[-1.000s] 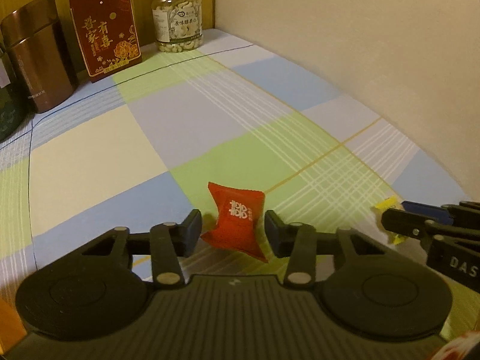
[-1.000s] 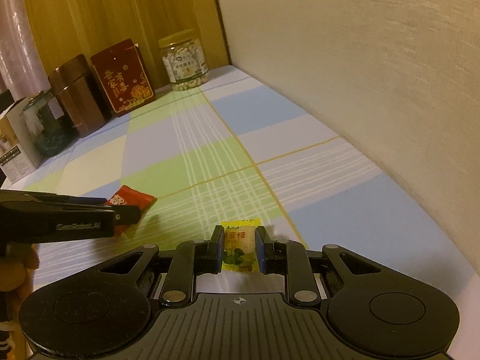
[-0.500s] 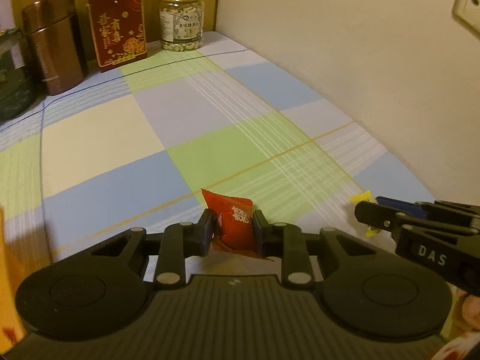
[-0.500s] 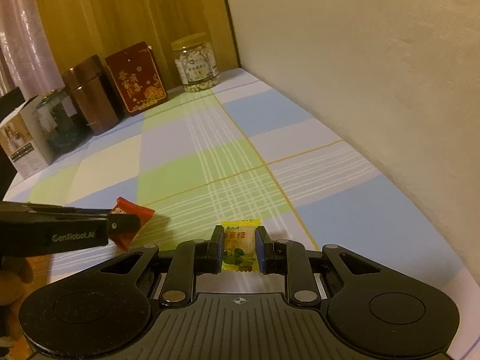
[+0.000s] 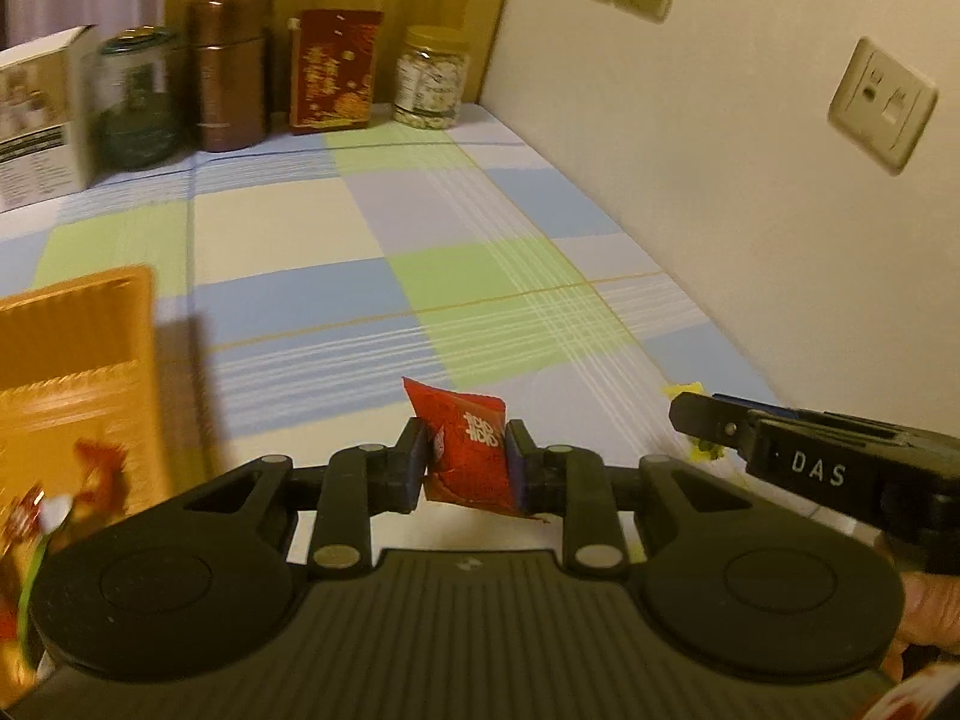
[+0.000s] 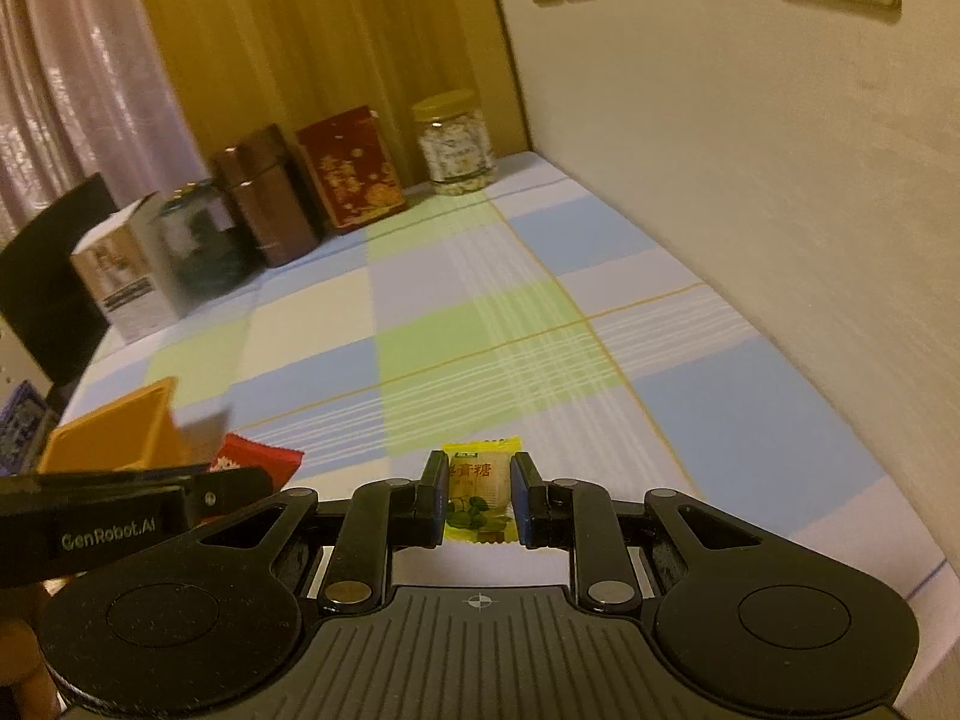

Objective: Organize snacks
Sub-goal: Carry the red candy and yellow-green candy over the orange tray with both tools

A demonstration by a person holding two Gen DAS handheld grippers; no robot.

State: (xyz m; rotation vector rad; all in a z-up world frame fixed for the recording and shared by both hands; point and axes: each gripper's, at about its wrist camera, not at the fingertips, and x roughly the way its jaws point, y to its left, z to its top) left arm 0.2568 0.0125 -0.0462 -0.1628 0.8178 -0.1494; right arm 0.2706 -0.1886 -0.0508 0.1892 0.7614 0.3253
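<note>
Checked tablecloth (image 5: 288, 228) under jars (image 5: 429, 78), boxes (image 5: 333, 78)

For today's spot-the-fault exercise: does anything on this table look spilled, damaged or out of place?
Nothing stands out. The left gripper holds a red candy, slightly crumpled by the grip; the right gripper holds a yellow candy. The tins, box and jar stand upright along the back.
</note>
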